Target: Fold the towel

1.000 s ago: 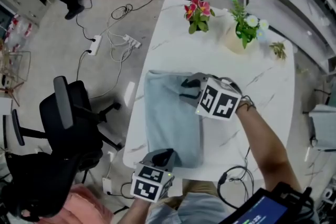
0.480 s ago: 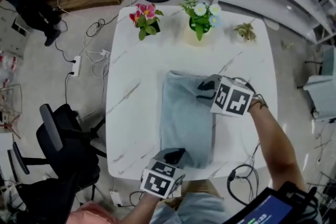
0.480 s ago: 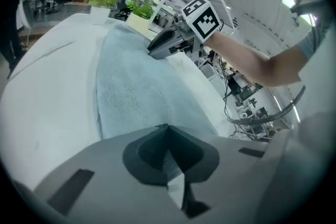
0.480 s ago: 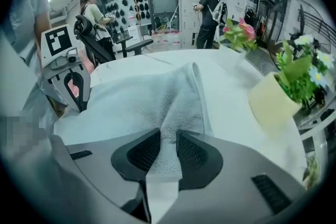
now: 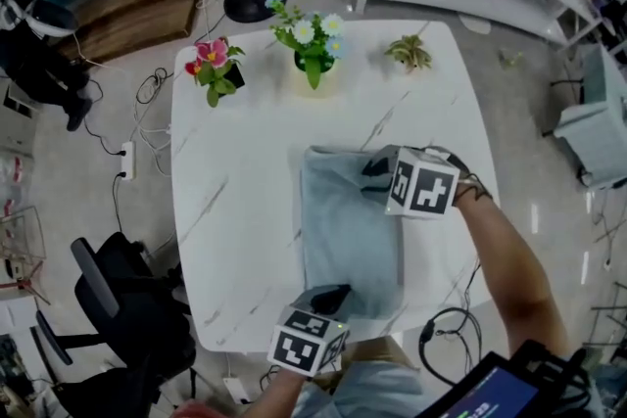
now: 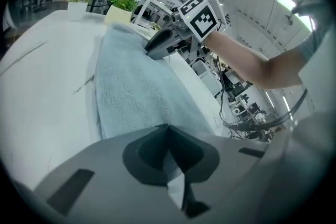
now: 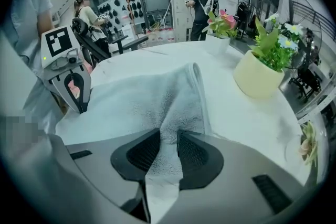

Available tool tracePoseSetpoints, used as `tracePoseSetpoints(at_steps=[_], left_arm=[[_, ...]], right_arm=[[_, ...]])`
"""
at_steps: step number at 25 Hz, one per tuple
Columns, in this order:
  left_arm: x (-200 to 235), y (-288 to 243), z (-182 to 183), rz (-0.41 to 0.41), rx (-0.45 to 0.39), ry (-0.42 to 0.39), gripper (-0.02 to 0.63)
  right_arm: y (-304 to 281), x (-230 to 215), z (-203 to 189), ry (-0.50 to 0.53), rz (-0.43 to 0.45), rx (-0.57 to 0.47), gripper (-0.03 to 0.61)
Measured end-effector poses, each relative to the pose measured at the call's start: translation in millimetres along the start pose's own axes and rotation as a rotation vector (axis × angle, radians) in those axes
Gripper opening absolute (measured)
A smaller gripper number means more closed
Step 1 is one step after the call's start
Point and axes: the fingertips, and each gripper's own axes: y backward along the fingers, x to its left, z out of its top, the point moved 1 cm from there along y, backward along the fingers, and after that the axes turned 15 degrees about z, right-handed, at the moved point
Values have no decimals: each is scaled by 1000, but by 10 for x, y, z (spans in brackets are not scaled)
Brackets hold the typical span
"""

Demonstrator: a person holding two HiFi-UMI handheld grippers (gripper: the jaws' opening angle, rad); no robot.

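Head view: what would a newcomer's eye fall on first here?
A pale blue towel lies on the white marble table, the right gripper pinching its far end and the left gripper shut on its near end. Along the table's far edge stand pink flowers, a pot of white flowers and a small green plant.

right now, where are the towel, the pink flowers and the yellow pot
towel [image 5: 348, 245], head view, its flat middle
pink flowers [image 5: 212, 53], head view, the blooms
yellow pot [image 7: 260, 79], right gripper view, its side wall
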Motion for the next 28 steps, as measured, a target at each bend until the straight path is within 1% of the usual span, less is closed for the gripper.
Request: tracePoseSetpoints(at_steps=[2, 4, 5, 7, 9, 10, 12, 13, 15, 16, 18, 21, 23, 24, 27, 28], left_arm=[[-25, 52, 18, -6, -9, 17, 8], [-58, 101, 38, -8, -14, 23, 8], [-74, 119, 50, -9, -18, 23, 8], [-98, 150, 75, -8, -27, 18, 9], [-97, 168, 86, -1, -34, 12, 9], [-93, 170, 89, 2, -36, 12, 9], [-88, 171, 113, 3, -37, 21, 9], [-86, 166, 124, 2, -36, 26, 9], [-79, 138, 128, 2, -31, 31, 9], [-73, 118, 123, 2, -29, 32, 8], [-48, 65, 105, 5, -28, 31, 8], [-30, 49, 105, -3, -16, 33, 8], [-44, 150, 165, -18, -21, 34, 8], [-38, 221, 222, -22, -34, 32, 8], [78, 407, 511, -15, -94, 14, 8], [148, 447, 636, -9, -110, 2, 8]], right_arm=[[33, 17, 25, 8, 10, -12, 131], [119, 57, 73, 8, 34, -37, 174], [184, 67, 111, 3, 47, -63, 201], [351, 21, 193, -21, 59, -140, 209], [506, -104, 195, -72, 60, -206, 209], [548, -178, 150, -105, 65, -218, 213], [538, -311, 1, -181, 99, -205, 249], [495, -356, -78, -221, 128, -191, 259], [375, -417, -211, -300, 191, -163, 312], [321, -441, -252, -333, 217, -154, 324], [265, -458, -238, -383, 280, -169, 325], [235, -395, -88, -445, 430, -227, 320], [199, -342, -23, -470, 520, -235, 299], [177, -320, -12, -473, 554, -228, 280], [106, -267, -24, -460, 616, -197, 165], [85, -253, -29, -452, 626, -191, 153]])
